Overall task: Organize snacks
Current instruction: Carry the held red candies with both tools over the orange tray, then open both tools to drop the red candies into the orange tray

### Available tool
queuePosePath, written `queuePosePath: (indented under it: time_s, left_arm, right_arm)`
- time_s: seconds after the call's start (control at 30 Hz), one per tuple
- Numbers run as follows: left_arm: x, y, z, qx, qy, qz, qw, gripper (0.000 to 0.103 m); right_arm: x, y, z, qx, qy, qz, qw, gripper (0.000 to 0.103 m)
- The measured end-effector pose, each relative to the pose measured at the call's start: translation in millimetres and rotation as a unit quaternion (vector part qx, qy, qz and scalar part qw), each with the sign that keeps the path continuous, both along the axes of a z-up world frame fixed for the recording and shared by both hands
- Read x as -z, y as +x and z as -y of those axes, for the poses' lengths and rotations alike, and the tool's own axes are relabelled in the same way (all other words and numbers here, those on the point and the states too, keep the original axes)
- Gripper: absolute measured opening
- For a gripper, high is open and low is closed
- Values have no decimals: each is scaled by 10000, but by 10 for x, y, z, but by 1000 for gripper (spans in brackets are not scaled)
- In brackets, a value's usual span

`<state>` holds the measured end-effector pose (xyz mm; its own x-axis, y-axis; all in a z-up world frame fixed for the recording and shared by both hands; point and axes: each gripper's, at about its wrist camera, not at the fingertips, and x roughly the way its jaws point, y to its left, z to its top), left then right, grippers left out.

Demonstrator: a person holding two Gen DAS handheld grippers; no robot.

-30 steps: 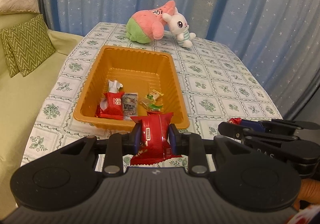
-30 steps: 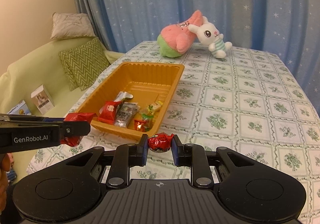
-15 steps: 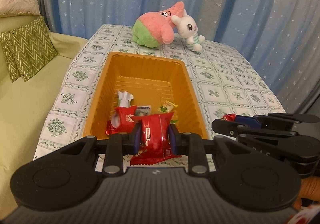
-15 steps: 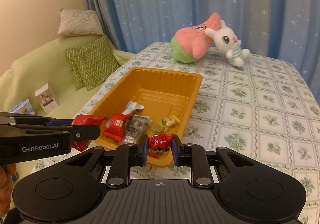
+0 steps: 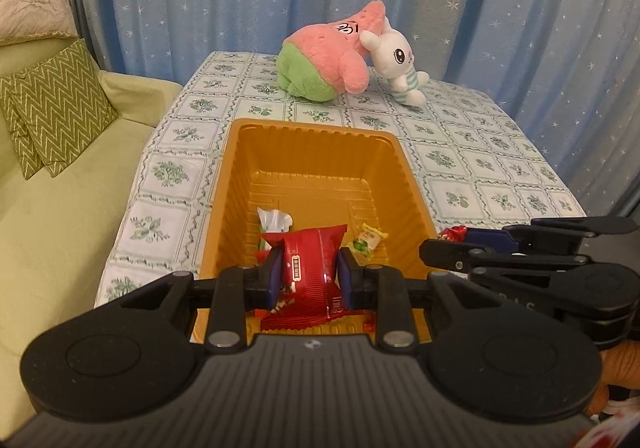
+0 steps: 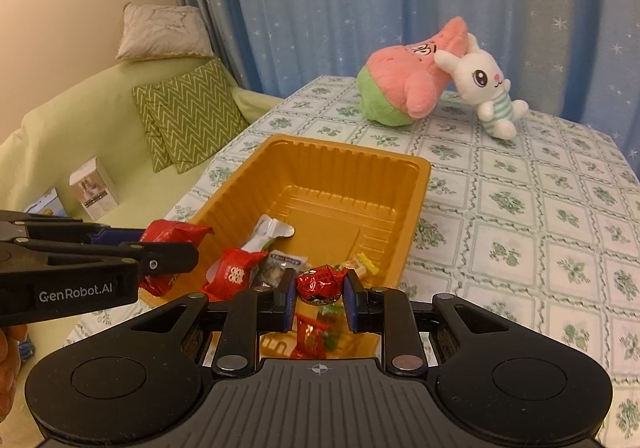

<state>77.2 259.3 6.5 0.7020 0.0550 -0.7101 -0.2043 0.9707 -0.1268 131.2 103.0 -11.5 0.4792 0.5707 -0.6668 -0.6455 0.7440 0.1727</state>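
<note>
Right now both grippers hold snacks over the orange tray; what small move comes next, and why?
Probably open both. The left gripper pinches a red packet and the right gripper a red candy, both apparently above the orange tray near its front end, so they should drop among the snacks already inside.

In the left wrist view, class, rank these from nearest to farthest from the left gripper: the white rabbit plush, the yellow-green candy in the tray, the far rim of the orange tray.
1. Yellow-green candy: in the tray, just right of the left gripper.
2. Far rim of the orange tray: mid-table, straight ahead.
3. White rabbit plush: far end of the table, right of the pink plush.
</note>
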Motion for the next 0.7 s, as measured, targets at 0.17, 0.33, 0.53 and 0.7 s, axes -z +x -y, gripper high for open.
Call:
queuePosePath:
  time_s: [0.17,0.33,0.53,0.7]
  left_arm:
    - [4,190,-87,68,68,-24,10000,25]
    - [15,413,-167,171,129,-65,9997,25]
    - [61,694,-245,296,225,-163,9992,25]
    - [130,898,-352,292,83,-222,9993,26]
  right_arm:
    - [35,200,-97,-2,1,-74,10000,24]
    - [84,444,-192,28,-31,-198,9998,24]
    - [103,687,-302,62,-11,-289,9996,24]
    - [126,867,-390,95,-66,-323,9994,24]
